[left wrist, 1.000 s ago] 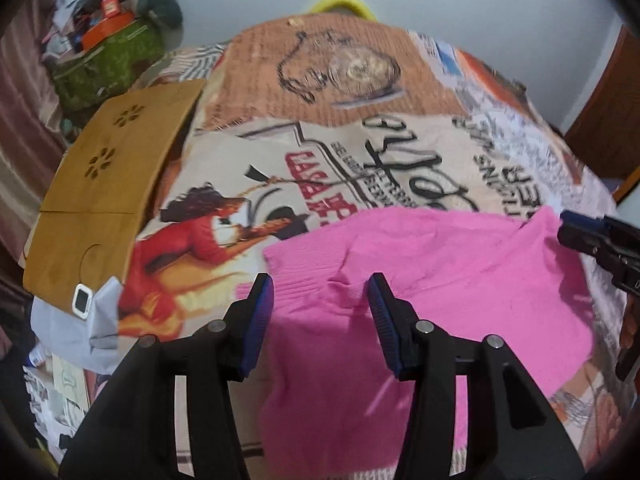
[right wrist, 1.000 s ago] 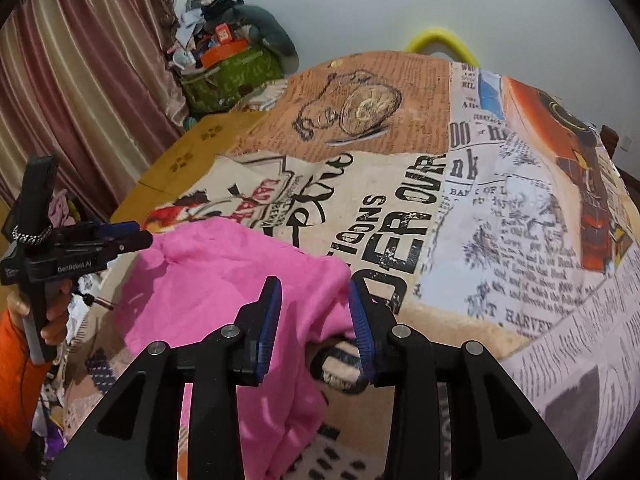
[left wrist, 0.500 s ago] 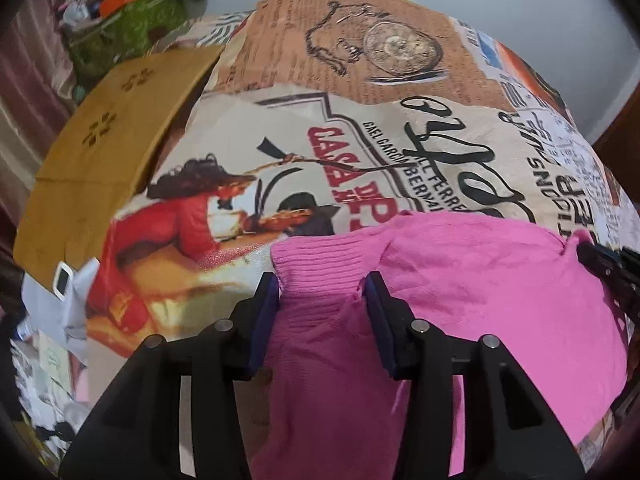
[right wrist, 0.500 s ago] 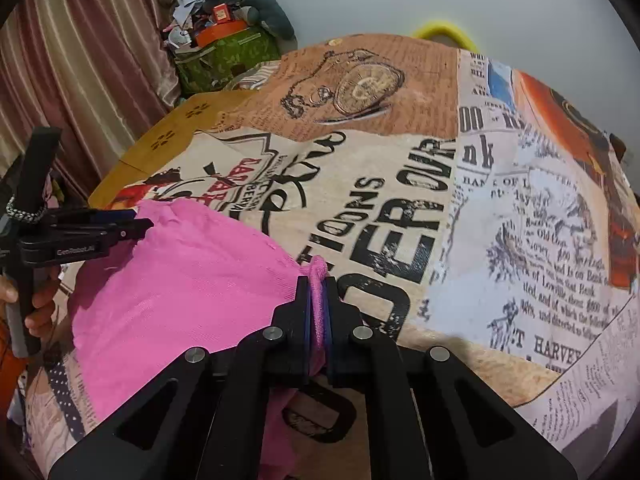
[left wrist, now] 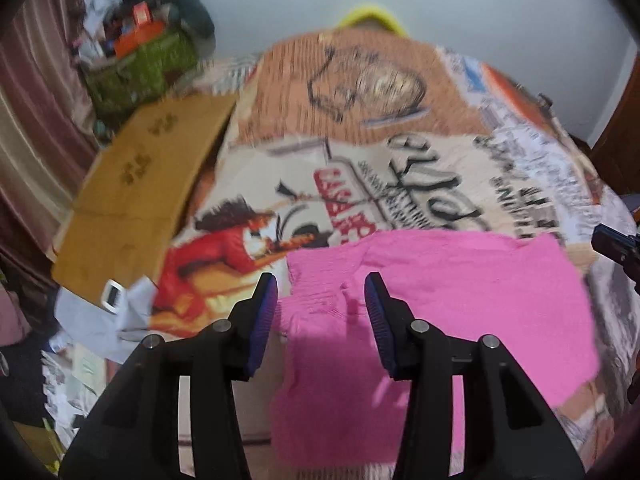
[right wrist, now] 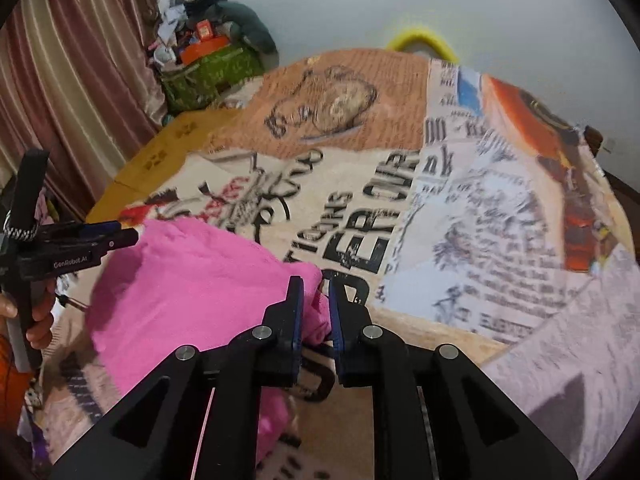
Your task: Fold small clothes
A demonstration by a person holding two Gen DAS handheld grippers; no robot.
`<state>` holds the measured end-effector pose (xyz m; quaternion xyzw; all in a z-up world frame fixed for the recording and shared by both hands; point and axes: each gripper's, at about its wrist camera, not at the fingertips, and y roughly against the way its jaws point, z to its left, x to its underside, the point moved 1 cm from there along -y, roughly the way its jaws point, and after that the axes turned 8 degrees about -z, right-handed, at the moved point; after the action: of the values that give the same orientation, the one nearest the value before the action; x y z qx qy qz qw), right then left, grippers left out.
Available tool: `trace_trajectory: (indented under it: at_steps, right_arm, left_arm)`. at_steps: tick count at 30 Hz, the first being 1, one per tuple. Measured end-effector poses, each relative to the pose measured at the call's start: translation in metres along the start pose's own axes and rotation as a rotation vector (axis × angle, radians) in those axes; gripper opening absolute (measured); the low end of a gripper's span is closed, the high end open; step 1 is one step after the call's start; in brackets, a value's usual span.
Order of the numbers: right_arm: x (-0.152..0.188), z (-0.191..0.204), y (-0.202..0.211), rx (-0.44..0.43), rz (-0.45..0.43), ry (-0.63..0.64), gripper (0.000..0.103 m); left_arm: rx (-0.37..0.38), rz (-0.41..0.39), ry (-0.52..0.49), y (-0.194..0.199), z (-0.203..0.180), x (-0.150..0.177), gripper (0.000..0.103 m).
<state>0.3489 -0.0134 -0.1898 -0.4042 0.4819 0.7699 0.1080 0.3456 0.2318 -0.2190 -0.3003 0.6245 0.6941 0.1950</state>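
Note:
A pink knitted garment (left wrist: 440, 300) lies spread flat on the printed bedspread (left wrist: 400, 168). My left gripper (left wrist: 320, 284) hovers open above its ribbed left edge, and the pads do not touch the cloth. In the right wrist view the same gripper (right wrist: 128, 236) points at the left corner of the garment (right wrist: 192, 280), with a person's hand (right wrist: 40, 320) on its handle. My right gripper (right wrist: 316, 284) is at the right corner. Its jaws are opening, a narrow gap shows, and pink cloth sits in that gap. Its tip (left wrist: 600, 240) shows at the right edge of the left wrist view.
A yellow-brown board (left wrist: 140, 184) lies along the bed's left side, with grey cloth and a small white device (left wrist: 112, 292) at its near end. A green bag (right wrist: 208, 76) piled with clutter stands by the striped curtain (right wrist: 60, 80). A yellow hoop (right wrist: 424, 40) peeks over the far edge.
The right gripper closed on the garment's right corner, then its jaws parted a little. The left gripper dipped onto the ribbed edge and rose again. The right corner now lies flatter.

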Motion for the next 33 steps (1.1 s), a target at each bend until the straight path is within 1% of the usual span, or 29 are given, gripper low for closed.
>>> trace_trajectory:
  at_steps: [3,7,12,13,17,21,24,25,26,27,28,29,30,31,32,33]
  right_arm:
    - [-0.009,0.012,0.031,-0.015,-0.061,0.009,0.011]
    - [-0.019,0.033,0.077,-0.045,-0.154,0.029,0.011]
    - [-0.025,0.066,0.143,-0.082,-0.296,0.086,0.011]
    - [-0.025,0.074,0.16,-0.095,-0.331,0.092,0.011]
    - [-0.019,0.096,0.204,-0.12,-0.432,0.128,0.011]
    - [-0.006,0.117,0.242,-0.142,-0.517,0.159,0.011]
    - [0.006,0.128,0.264,-0.158,-0.566,0.161,0.011]
    - [0.01,0.131,0.269,-0.159,-0.58,0.163,0.011]
    - [0.015,0.134,0.274,-0.158,-0.591,0.165,0.011]
    - [0.018,0.136,0.276,-0.157,-0.595,0.166,0.012]
    - [0.021,0.137,0.279,-0.156,-0.598,0.163,0.016]
    - [0.024,0.137,0.281,-0.155,-0.599,0.158,0.026]
    - [0.027,0.137,0.282,-0.154,-0.601,0.152,0.033]
    - [0.03,0.138,0.283,-0.146,-0.607,0.147,0.049]
    - [0.032,0.138,0.284,-0.133,-0.615,0.148,0.059]
    - [0.034,0.139,0.286,-0.12,-0.622,0.153,0.062]
  left_arm:
    - [0.021,-0.076,0.012,0.044,-0.002,-0.009,0.045]
    - [0.06,-0.2,0.035,0.115,-0.006,-0.016,0.045]
    - [0.073,-0.36,0.037,0.199,-0.019,-0.013,0.045]
    - [0.079,-0.399,0.038,0.218,-0.021,-0.009,0.045]
    - [0.095,-0.509,0.038,0.274,-0.032,0.007,0.045]
    - [0.084,-0.604,0.025,0.32,-0.044,0.031,0.045]
    - [0.052,-0.672,0.013,0.348,-0.052,0.052,0.047]
    - [0.04,-0.69,0.011,0.355,-0.054,0.059,0.051]
    - [0.038,-0.703,0.013,0.361,-0.056,0.066,0.056]
    - [0.042,-0.71,0.019,0.365,-0.057,0.071,0.06]
    - [0.045,-0.713,0.027,0.368,-0.059,0.076,0.068]
    - [0.043,-0.716,0.032,0.369,-0.06,0.079,0.075]
    - [0.041,-0.72,0.038,0.372,-0.061,0.083,0.077]
    - [0.041,-0.724,0.042,0.375,-0.061,0.086,0.08]
    - [0.045,-0.725,0.041,0.377,-0.062,0.088,0.084]
    - [0.05,-0.724,0.04,0.379,-0.063,0.09,0.087]
